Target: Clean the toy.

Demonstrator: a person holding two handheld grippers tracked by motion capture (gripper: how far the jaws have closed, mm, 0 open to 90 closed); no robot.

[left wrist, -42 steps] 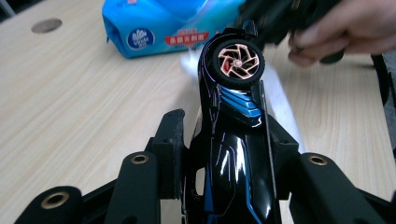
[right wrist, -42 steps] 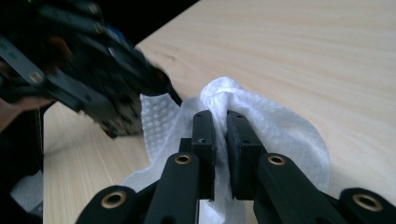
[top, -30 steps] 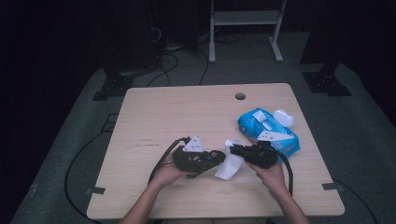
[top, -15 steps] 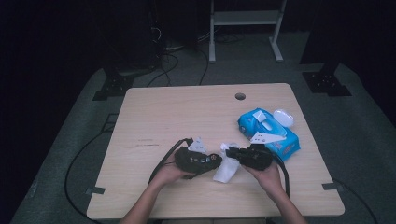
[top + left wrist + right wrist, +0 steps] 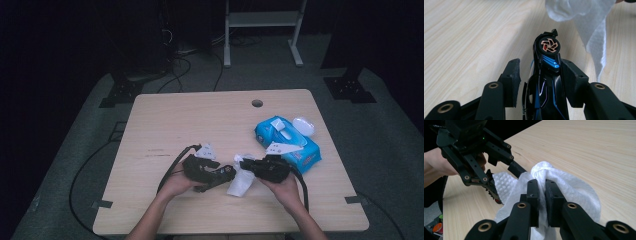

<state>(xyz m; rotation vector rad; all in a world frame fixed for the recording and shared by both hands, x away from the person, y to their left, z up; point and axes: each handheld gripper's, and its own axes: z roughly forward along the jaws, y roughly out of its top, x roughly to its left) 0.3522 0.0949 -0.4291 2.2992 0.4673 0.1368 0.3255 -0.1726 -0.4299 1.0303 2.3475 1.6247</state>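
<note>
My left gripper (image 5: 226, 173) lies low over the table's near middle. Between its jaws sits a glossy black toy (image 5: 549, 46) with blue stripes and a copper-coloured wheel at its tip. The jaws have just been opening: the left pad (image 5: 514, 72) stands clear of the toy, while the right pad lies against it. My right gripper (image 5: 542, 182) is shut on a bunched white wipe (image 5: 574, 192). The wipe (image 5: 239, 184) hangs from the right gripper (image 5: 241, 163) just beyond the toy's tip, and I see it (image 5: 589, 22) close ahead in the left gripper view.
A blue pack of wipes (image 5: 295, 150) with its white lid flipped open lies at the right of the wooden table (image 5: 200, 120). A cable hole (image 5: 257, 103) sits near the far edge. Black cables trail from both grippers toward the near edge.
The right gripper with the wipe has edged slightly left, toward the left gripper. Otherwise both hands stay where they were.
</note>
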